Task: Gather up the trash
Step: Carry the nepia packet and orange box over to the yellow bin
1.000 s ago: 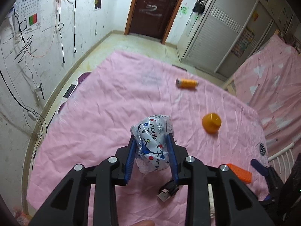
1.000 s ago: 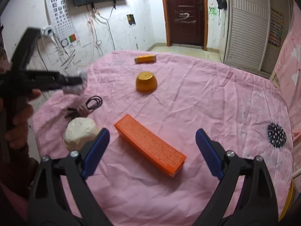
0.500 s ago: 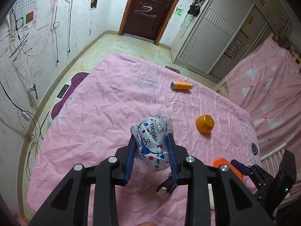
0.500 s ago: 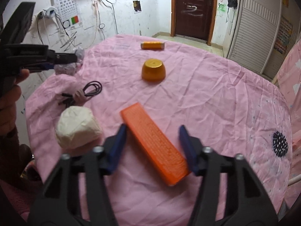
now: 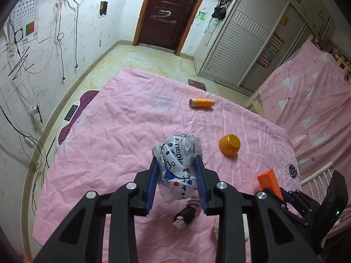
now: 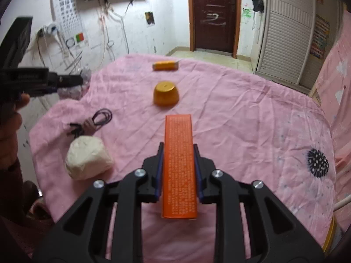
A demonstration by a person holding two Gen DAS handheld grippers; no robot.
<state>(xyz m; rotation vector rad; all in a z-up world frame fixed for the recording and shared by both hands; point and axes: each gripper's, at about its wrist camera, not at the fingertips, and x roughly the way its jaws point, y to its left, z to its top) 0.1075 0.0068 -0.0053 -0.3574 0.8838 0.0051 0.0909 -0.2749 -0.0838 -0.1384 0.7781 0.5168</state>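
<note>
Left gripper (image 5: 177,171): clamped on crumpled printed plastic wrapper (image 5: 177,164). Right gripper (image 6: 178,166): jaws just closed onto orange carton (image 6: 178,164), apparently lifted off pink sheet (image 6: 252,120).

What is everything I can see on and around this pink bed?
box: one, orange, clamped in the right gripper
wrapper: one, white with coloured dots, clamped in the left gripper
bowl: one, orange, upside down mid-bed
tube: one, orange, lying at far edge
cable: one, black, coiled at left
lump: one, cream, near cable
sheet: one, pink, covering bed
left gripper: black, blue pads
right gripper: black, blue pads, just closed
</note>
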